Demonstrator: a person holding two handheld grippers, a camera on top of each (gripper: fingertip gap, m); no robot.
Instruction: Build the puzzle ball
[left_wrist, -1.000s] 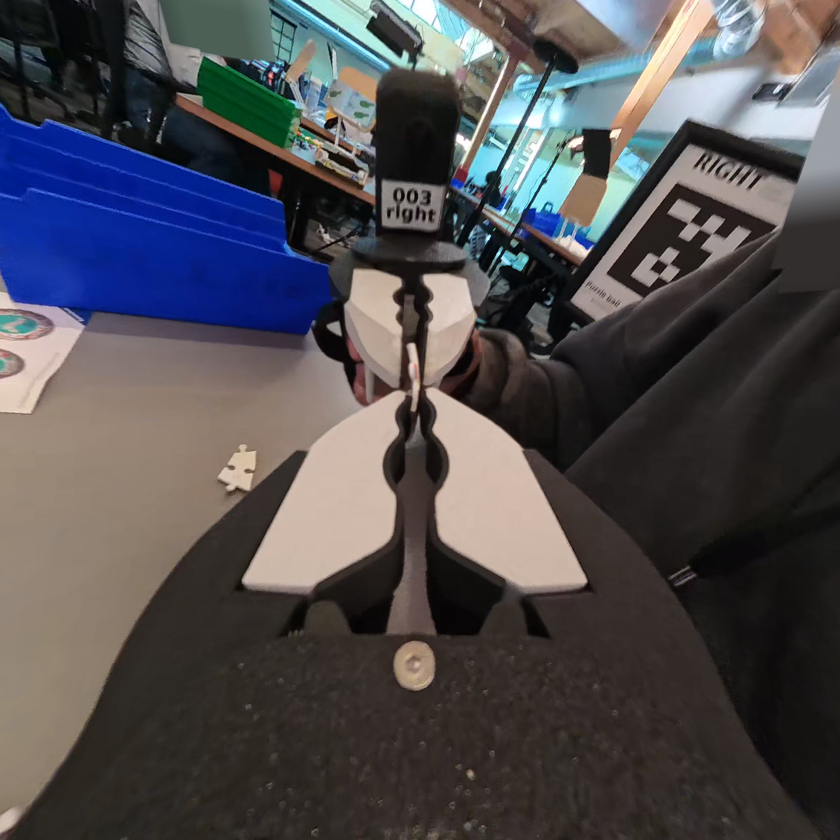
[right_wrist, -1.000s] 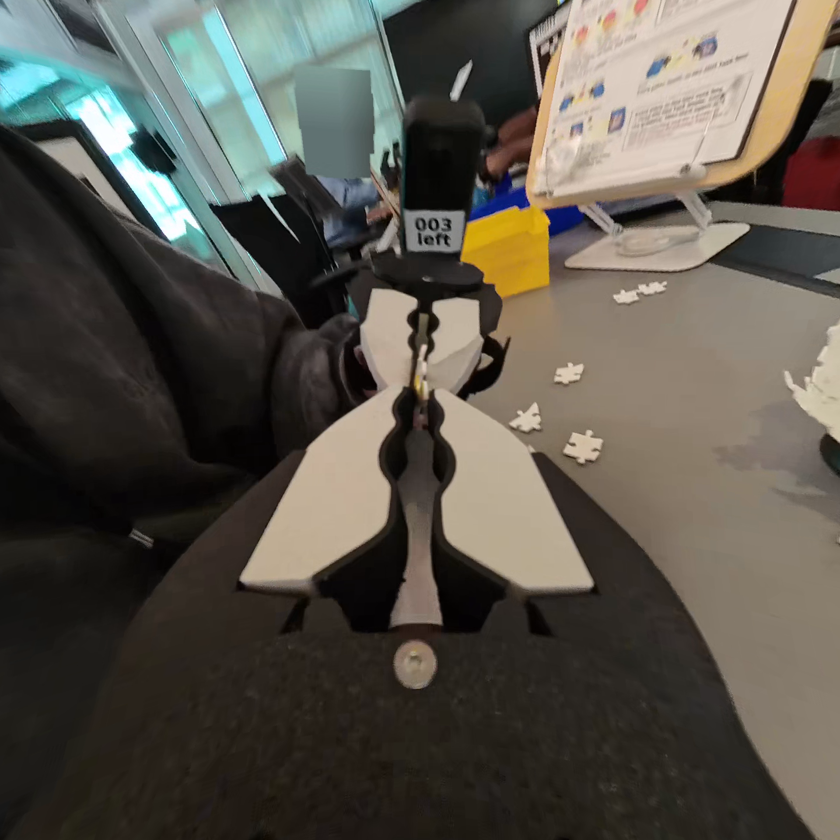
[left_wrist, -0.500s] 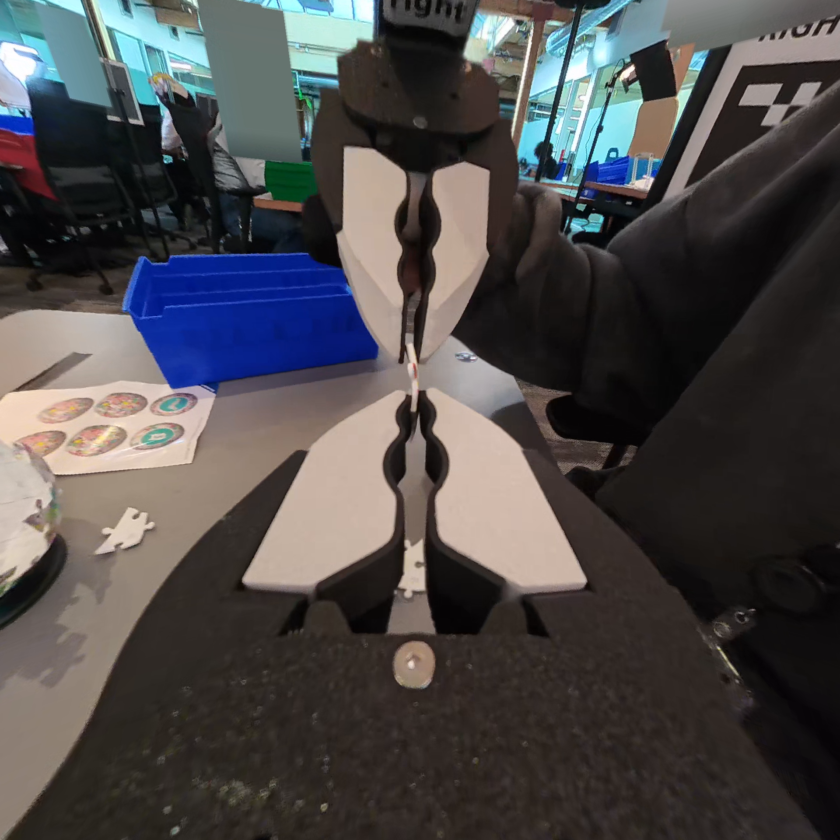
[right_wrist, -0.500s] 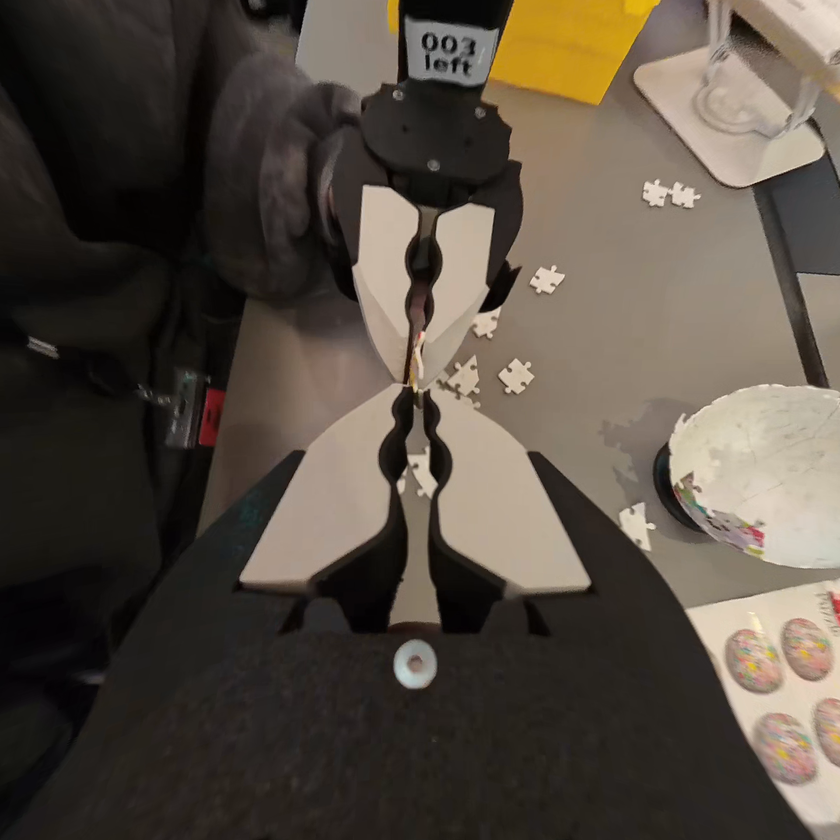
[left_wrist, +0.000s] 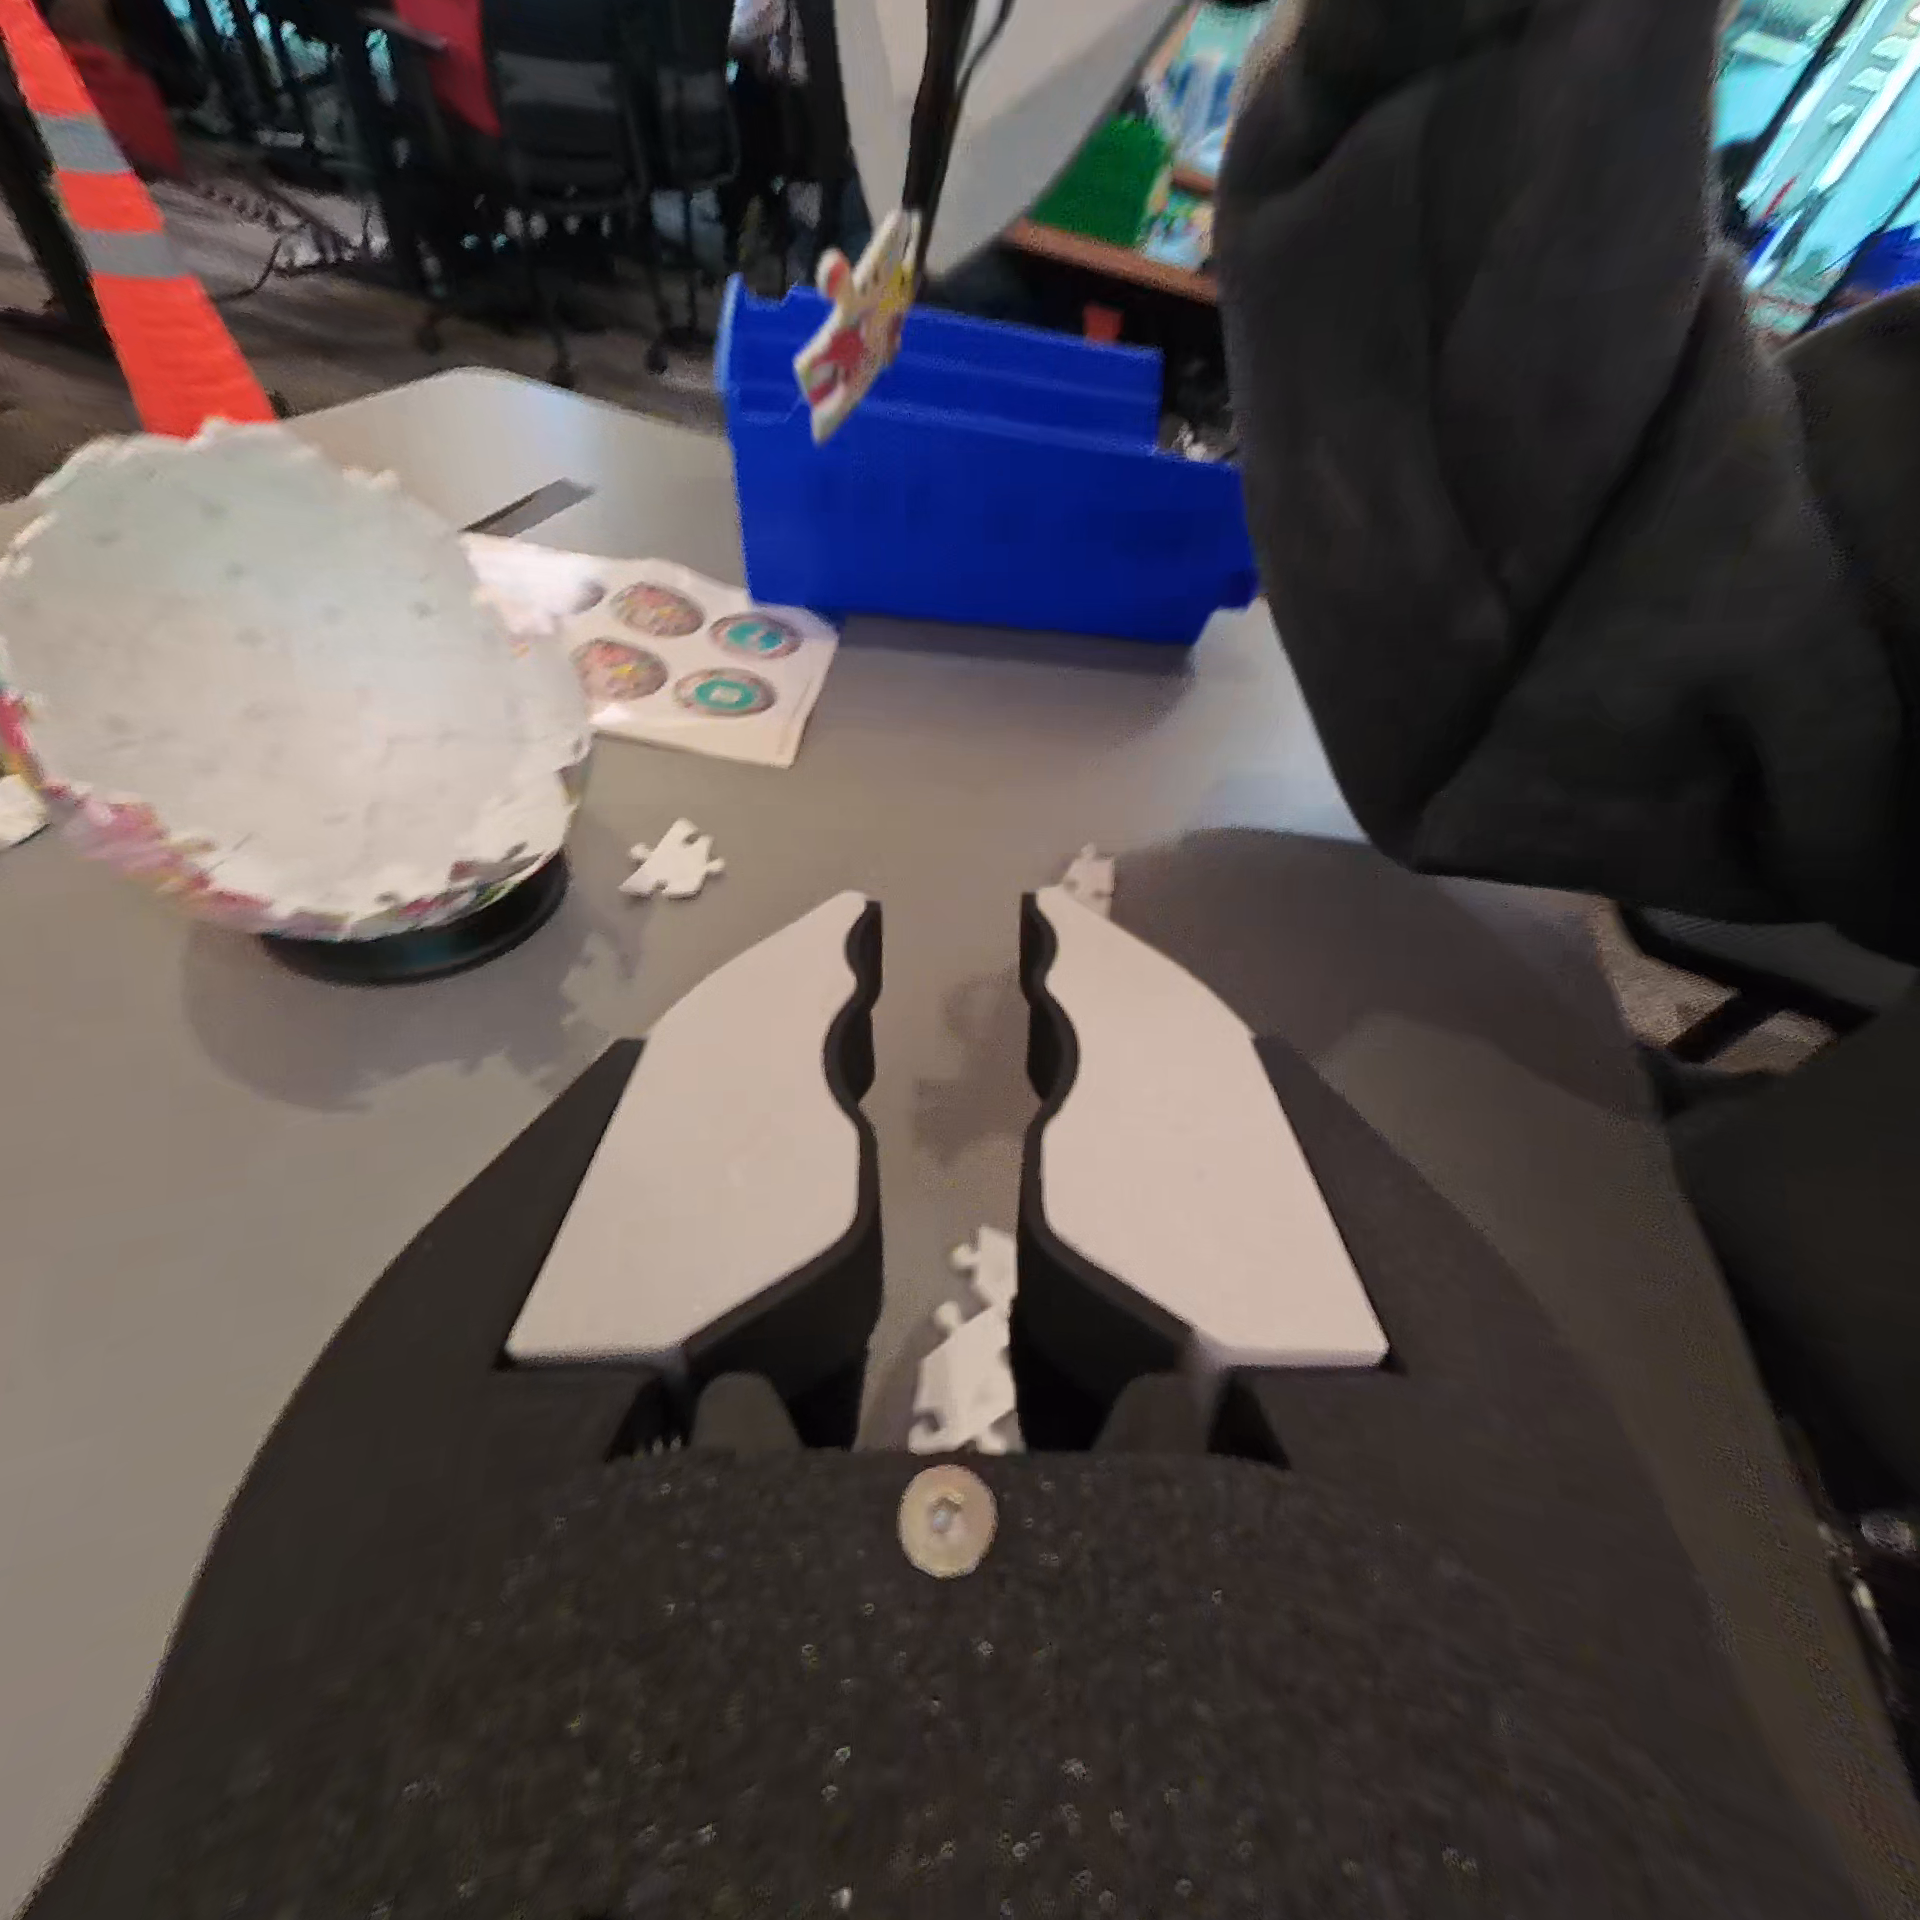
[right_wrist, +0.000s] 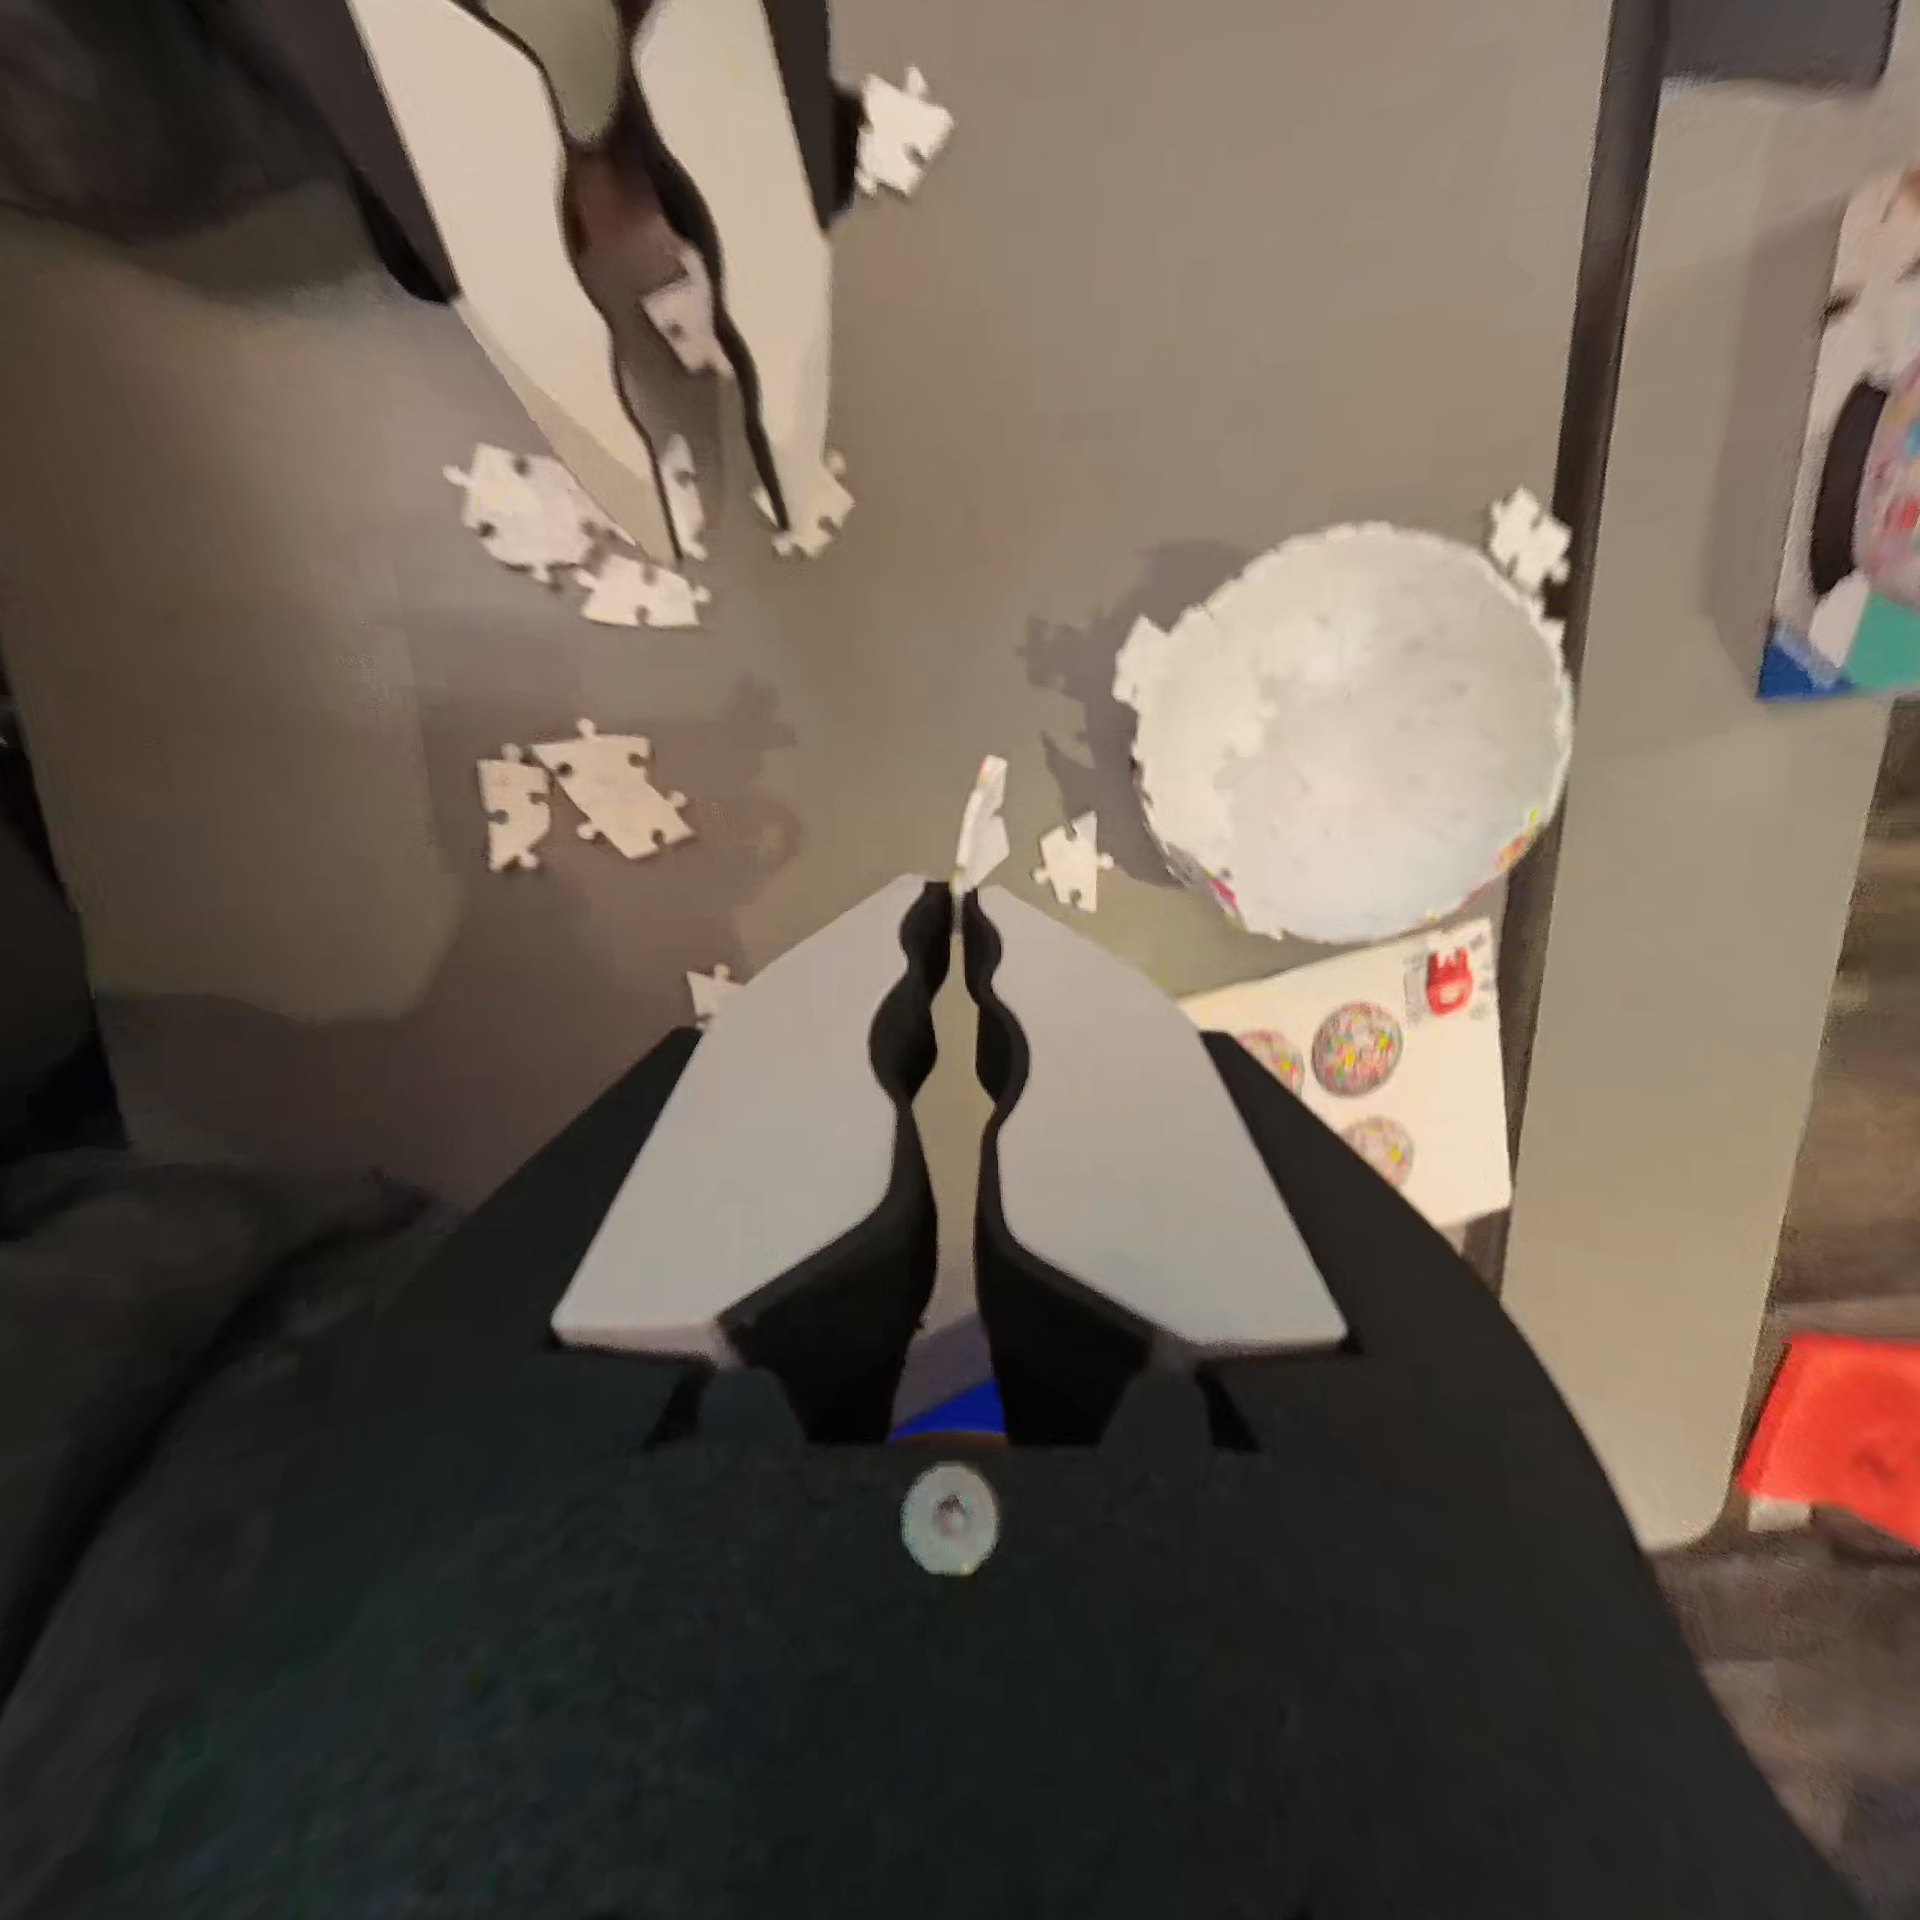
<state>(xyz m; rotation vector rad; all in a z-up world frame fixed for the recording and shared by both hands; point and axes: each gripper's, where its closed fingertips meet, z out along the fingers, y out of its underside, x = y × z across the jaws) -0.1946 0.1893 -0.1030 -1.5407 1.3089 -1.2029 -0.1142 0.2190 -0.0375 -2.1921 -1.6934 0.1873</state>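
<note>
Left wrist view: the left gripper (left_wrist: 951, 925), black-bodied with pale grey wavy-edged fingers, is seen spread apart and empty above the grey tabletop (left_wrist: 312, 1091). A half-built puzzle ball (left_wrist: 281, 675), a white bowl-shaped shell with a colourful printed outside, is set on a black ring stand (left_wrist: 436, 930) to the left. A loose white jigsaw piece (left_wrist: 673, 858) lies just beside the stand, and more white pieces (left_wrist: 971, 1351) lie beneath the gap between the fingers. A printed reference sheet (left_wrist: 717, 675) and a blue plastic bin (left_wrist: 987, 499) sit farther back. High in the frame, a colourful puzzle piece (left_wrist: 857, 327) is pinched by its upper edge in the tip of the other gripper; most of it hangs free below, beside a dark sleeve (left_wrist: 1507, 468).

Right wrist view: the right gripper (right_wrist: 958, 896) is closed nearly to touching on one corner of that piece (right_wrist: 982, 821), whose white back is shown. The shell (right_wrist: 1351, 727) is seen below and to the right, its jagged rim open upward. The left gripper (right_wrist: 717, 525) hovers over scattered white pieces (right_wrist: 582, 795).

With so little of the piece held, it could be twisted or dropped if it is pressed against the rim. The shell could be tipped or pushed off its stand unless it is steadied by the empty left gripper. Tabs could be bent if the piece is misaligned.
</note>
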